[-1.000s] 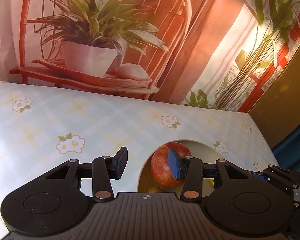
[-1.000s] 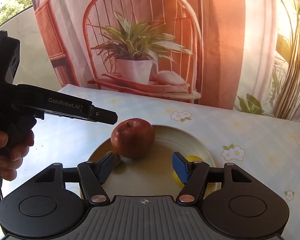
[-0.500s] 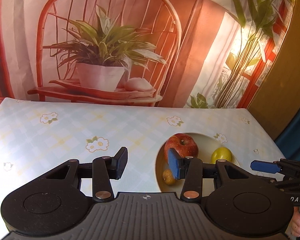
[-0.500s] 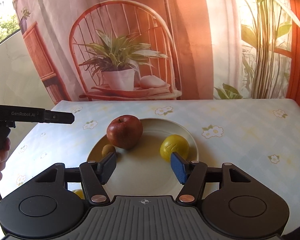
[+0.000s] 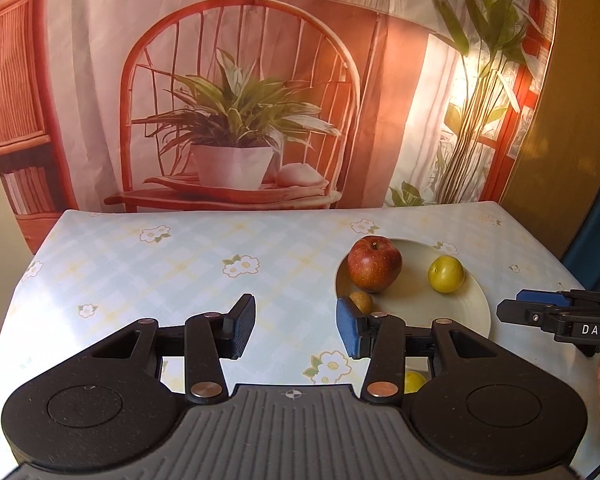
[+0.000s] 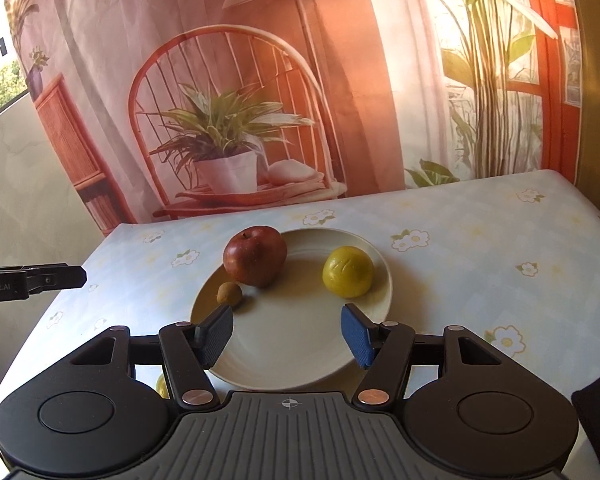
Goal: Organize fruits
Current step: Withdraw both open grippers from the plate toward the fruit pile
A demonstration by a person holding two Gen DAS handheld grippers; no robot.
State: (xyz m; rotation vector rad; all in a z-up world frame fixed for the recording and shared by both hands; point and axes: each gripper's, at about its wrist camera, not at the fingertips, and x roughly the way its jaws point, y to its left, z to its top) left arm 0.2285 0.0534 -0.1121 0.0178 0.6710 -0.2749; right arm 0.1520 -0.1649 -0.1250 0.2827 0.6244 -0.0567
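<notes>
Both grippers, left (image 5: pixel 296 330) and right (image 6: pixel 287 334), hang part-open and empty, so grab the loose yellow fruit (image 5: pixel 414 381) off the table's (image 5: pixel 180 264) near edge and pop it on the plate (image 6: pixel 296 364).

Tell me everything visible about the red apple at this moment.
The apple is deep red with yellowish speckling and a short stem in a dimple on top. It sits upright, whole and unbruised as far as shows, on the far left part of the cream plate. A small brown fruit lies just in front of it, close or touching; the yellow fruit sits apart to its right. No fingers touch it.
</notes>
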